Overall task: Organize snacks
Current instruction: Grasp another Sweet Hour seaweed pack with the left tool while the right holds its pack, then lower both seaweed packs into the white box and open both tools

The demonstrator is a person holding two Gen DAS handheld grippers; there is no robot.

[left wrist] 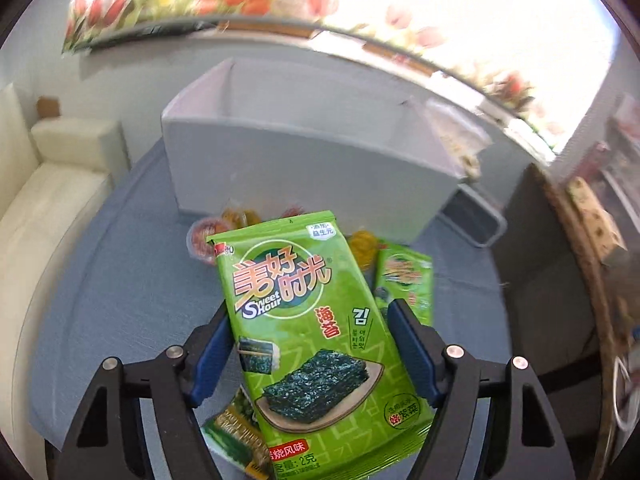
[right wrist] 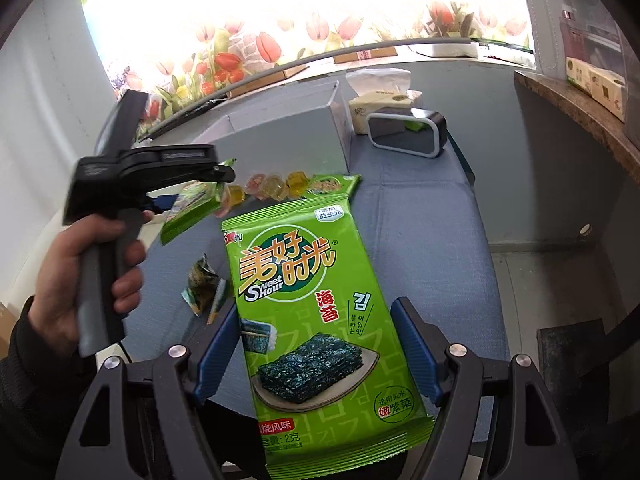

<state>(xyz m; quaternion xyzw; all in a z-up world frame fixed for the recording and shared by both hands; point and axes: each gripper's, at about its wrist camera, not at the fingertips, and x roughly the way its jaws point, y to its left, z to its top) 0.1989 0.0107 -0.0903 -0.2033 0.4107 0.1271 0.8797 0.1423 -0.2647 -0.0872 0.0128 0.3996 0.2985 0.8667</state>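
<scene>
My left gripper is shut on a green seaweed snack packet, held above the blue table. My right gripper is shut on another green seaweed packet. In the right wrist view the left gripper shows at the left with its packet in a person's hand. A grey open box stands behind; it also shows in the right wrist view. Several jelly cups and one more seaweed packet lie before the box. A small opened packet lies on the table.
A black-and-white framed object and a tissue pack stand right of the box. A cream sofa is at the left. A brown counter runs along the right. A tulip-printed window band is behind.
</scene>
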